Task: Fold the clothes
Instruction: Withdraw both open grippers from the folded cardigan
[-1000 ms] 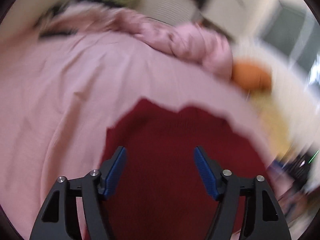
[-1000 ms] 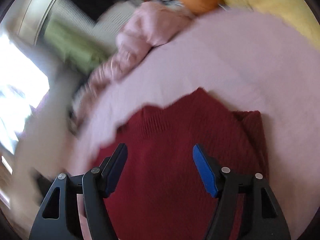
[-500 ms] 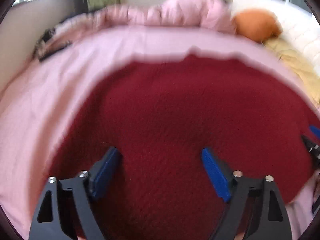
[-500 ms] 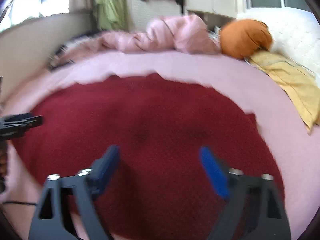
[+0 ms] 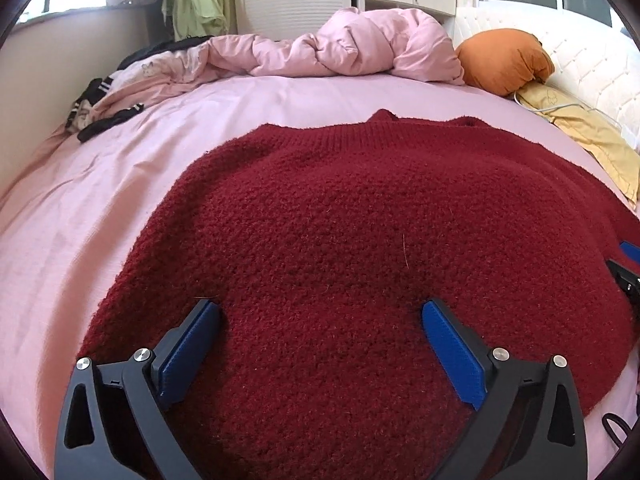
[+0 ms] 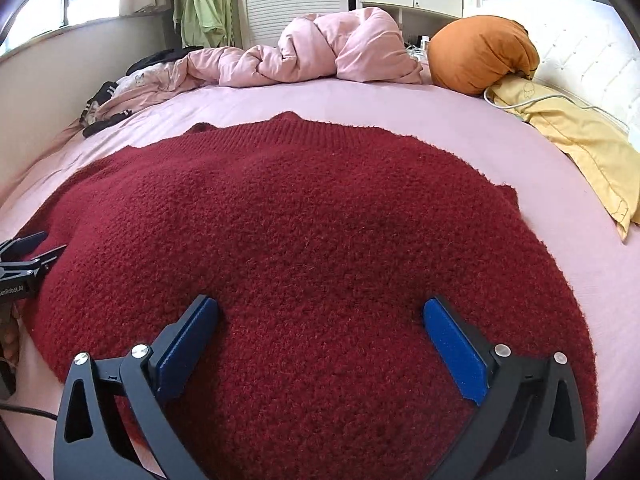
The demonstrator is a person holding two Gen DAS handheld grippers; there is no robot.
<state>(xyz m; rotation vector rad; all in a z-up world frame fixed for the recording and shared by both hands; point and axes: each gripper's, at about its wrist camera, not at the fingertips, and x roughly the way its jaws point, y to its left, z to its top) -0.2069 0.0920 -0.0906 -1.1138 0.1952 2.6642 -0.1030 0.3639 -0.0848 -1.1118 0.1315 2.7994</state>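
A dark red knitted sweater [image 5: 360,220] lies spread flat on the pink bed sheet [image 5: 100,200], its ribbed edge at the far side. My left gripper [image 5: 320,308] hovers low over the sweater's near left part, its jaws opening wide, blue pads apart with only flat knit beneath them. My right gripper [image 6: 320,304] stands the same way over the near right part of the sweater [image 6: 300,208], jaws opening and gripping nothing. Each gripper shows at the edge of the other's view: the right gripper [image 5: 628,268] and the left gripper [image 6: 28,252].
A bunched pink duvet [image 5: 360,44] lies along the far edge of the bed. An orange cushion [image 5: 504,60] and a yellow pillow [image 5: 580,136] with a white cable sit at the right. Dark and striped clothes [image 5: 104,120] lie at the far left by the wall.
Both grippers have rolled level and dropped closer to the sweater, which now fills both views. Both pairs of jaws have spread wider.
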